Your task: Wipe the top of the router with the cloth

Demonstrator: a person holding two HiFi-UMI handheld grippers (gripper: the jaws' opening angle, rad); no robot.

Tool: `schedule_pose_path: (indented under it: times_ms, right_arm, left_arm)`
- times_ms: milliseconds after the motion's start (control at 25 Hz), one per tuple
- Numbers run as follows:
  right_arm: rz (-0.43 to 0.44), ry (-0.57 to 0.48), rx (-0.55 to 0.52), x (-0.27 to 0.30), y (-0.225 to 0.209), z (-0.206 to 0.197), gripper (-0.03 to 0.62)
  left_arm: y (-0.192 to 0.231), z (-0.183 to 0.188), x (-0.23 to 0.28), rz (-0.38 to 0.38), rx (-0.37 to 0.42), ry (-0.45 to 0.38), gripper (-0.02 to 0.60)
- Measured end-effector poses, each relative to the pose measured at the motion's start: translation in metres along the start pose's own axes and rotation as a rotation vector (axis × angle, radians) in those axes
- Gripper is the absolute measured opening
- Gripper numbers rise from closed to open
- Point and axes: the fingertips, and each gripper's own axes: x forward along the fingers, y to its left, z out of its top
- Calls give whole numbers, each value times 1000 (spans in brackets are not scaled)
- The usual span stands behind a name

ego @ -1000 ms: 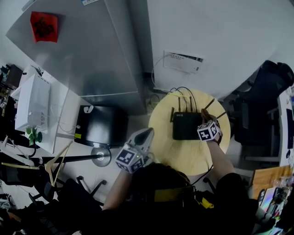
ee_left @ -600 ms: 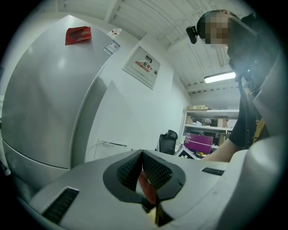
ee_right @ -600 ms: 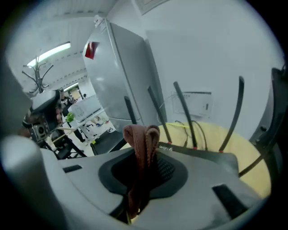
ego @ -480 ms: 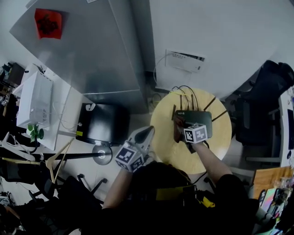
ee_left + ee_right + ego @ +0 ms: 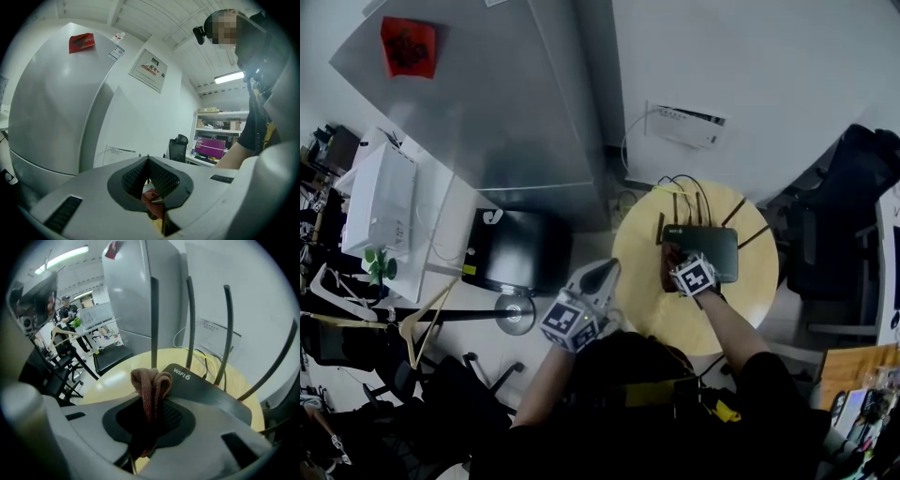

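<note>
A black router (image 5: 712, 253) with several upright antennas lies on a round wooden table (image 5: 647, 300). In the right gripper view it (image 5: 211, 394) shows "WIFI 6" print near its left corner. My right gripper (image 5: 673, 263) is at the router's left front edge, shut on a folded brown cloth (image 5: 151, 383). In the head view the cloth (image 5: 667, 269) hangs over that edge. My left gripper (image 5: 598, 277) hovers off the table's left rim, its jaws closed together with nothing held; in its own view the left gripper (image 5: 148, 161) points at the wall.
A grey fridge (image 5: 487, 112) stands behind the table, with a white wall box (image 5: 684, 127) and cables (image 5: 680, 187) at the back. A black case (image 5: 511, 251) sits on the floor to the left. A dark office chair (image 5: 839, 225) stands on the right.
My right gripper has carried the cloth leftward across the router, from its right side to its left front edge. The left gripper has stayed about where it was.
</note>
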Motion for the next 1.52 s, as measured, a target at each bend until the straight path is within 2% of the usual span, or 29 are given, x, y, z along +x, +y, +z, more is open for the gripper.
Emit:
schedule_pose_path:
  times_ms: [120,280,440,920,1520]
  right_arm:
    - [-54,11,-84,-11,-5,-2,64]
    - [-107,25,-101,-22,-24,-13,64]
    - [-111,28,-78,-25,-37,-29,64]
    - [-266,87,-27,-63,-92,-68,64]
    - [-330,89,62,-80,-139,-108,64]
  left_arm:
    - [-5,3,5,-10,0,3,-9]
    - [-10,0,11,-26,-14,19,-9]
    - [-17,2,19,-43,-3,14,-8]
    - [-37,-5,42,-118,18,29,-8]
    - [-46,-11,54,-153,18,59,-8]
